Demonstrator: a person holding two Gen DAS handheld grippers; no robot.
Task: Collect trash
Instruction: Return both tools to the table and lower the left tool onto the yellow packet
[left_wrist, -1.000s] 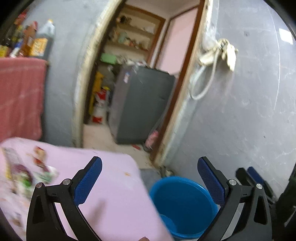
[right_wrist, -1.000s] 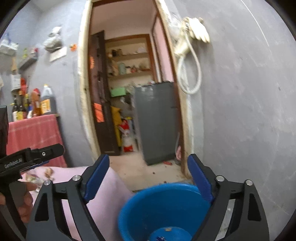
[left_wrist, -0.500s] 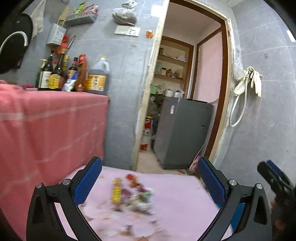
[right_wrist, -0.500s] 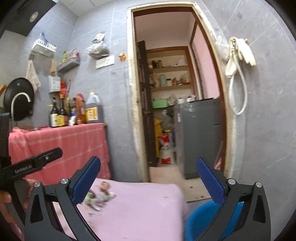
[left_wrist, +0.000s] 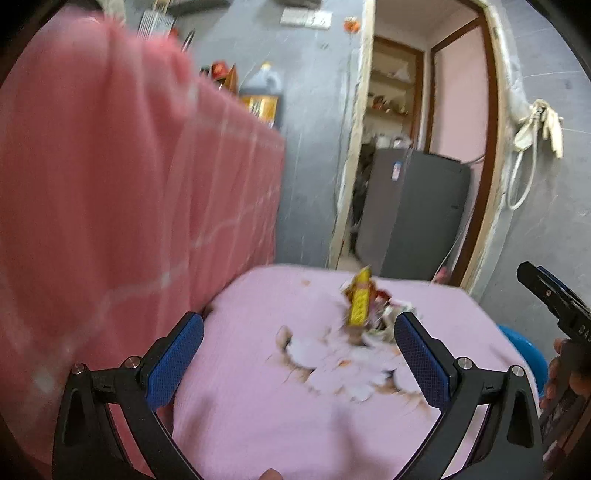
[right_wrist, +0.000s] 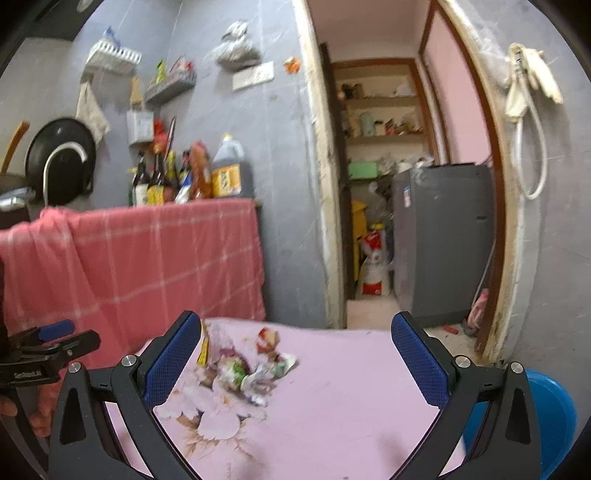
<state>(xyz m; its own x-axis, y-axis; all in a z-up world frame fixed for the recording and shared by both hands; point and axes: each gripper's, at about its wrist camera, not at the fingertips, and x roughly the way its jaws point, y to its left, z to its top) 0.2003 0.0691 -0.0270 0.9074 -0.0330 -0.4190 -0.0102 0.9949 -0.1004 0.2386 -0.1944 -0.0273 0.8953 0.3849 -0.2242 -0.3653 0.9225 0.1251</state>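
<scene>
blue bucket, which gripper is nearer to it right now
Right. The right gripper hangs over the table's right part with the blue bucket just beyond its right finger; the left gripper is farther left, nearer the red cloth.

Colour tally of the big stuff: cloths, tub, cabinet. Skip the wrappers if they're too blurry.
Pink: 1, tablecloth
Red: 1, checked cloth
Blue: 1, tub
Grey: 1, cabinet
Total: 4
Wrappers: one pile on the tablecloth, too blurred to count.
</scene>
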